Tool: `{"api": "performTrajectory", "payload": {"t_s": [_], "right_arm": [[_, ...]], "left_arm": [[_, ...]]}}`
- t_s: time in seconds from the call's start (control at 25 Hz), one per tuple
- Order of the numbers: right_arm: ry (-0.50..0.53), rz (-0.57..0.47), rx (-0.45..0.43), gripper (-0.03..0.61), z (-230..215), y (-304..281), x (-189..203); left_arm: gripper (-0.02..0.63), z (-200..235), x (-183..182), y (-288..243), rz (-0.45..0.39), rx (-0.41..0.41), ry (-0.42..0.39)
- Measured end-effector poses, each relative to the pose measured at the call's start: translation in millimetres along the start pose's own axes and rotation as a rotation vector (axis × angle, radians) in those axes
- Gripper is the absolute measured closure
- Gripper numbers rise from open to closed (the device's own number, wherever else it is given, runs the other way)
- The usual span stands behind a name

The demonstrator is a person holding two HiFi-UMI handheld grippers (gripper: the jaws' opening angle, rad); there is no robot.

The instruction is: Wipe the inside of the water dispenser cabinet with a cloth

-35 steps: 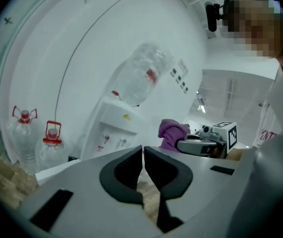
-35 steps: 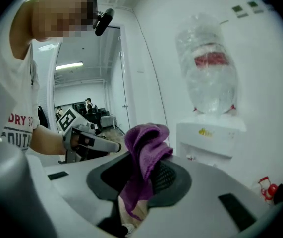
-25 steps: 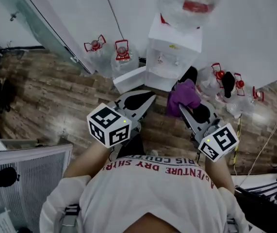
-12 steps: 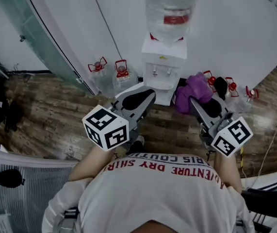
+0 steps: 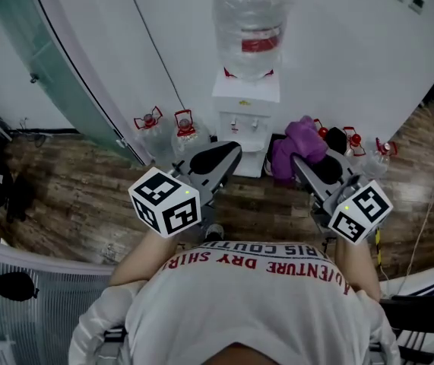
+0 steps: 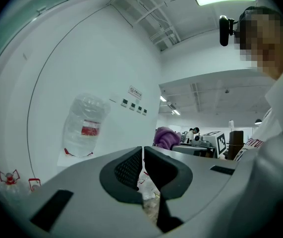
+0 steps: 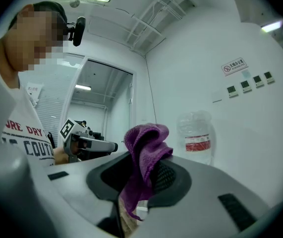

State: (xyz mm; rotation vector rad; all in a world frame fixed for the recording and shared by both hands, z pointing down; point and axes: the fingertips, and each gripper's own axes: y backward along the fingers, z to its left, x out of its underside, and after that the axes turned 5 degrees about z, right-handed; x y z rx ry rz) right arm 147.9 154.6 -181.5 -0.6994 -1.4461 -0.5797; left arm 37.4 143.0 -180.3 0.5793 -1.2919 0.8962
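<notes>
The white water dispenser point(image 5: 245, 112) stands against the wall with a large clear bottle point(image 5: 248, 23) on top; its lower cabinet is hidden behind my grippers. My left gripper point(image 5: 230, 150) is held in front of the dispenser's base, shut with nothing between its fingers. My right gripper point(image 5: 300, 158) is shut on a purple cloth point(image 5: 296, 146), just right of the dispenser. In the right gripper view the purple cloth point(image 7: 145, 158) hangs bunched between the jaws. The left gripper view shows the bottle point(image 6: 84, 125) and the cloth point(image 6: 166, 136) beyond.
Empty water jugs with red handles stand on the wood floor left of the dispenser point(image 5: 150, 125) and right of it point(image 5: 355, 141). A glass partition point(image 5: 57, 67) runs along the left. Cables lie at the far right point(image 5: 429, 204).
Both grippers have risen and drawn back from the dispenser, the cloth still held. The view now takes in the whole dispenser; the open cabinet door seen earlier no longer shows.
</notes>
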Motion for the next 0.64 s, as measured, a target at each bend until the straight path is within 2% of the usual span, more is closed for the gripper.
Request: {"api": "performTrajectory", "payload": {"t_s": [0.64], "right_arm": [[-0.05,-0.01,0.027,0.479,-22.6,17.7,24.8]], "left_arm": [[0.58,0.2,23.3,-19.0,0.015,-0.031,0.037]]}}
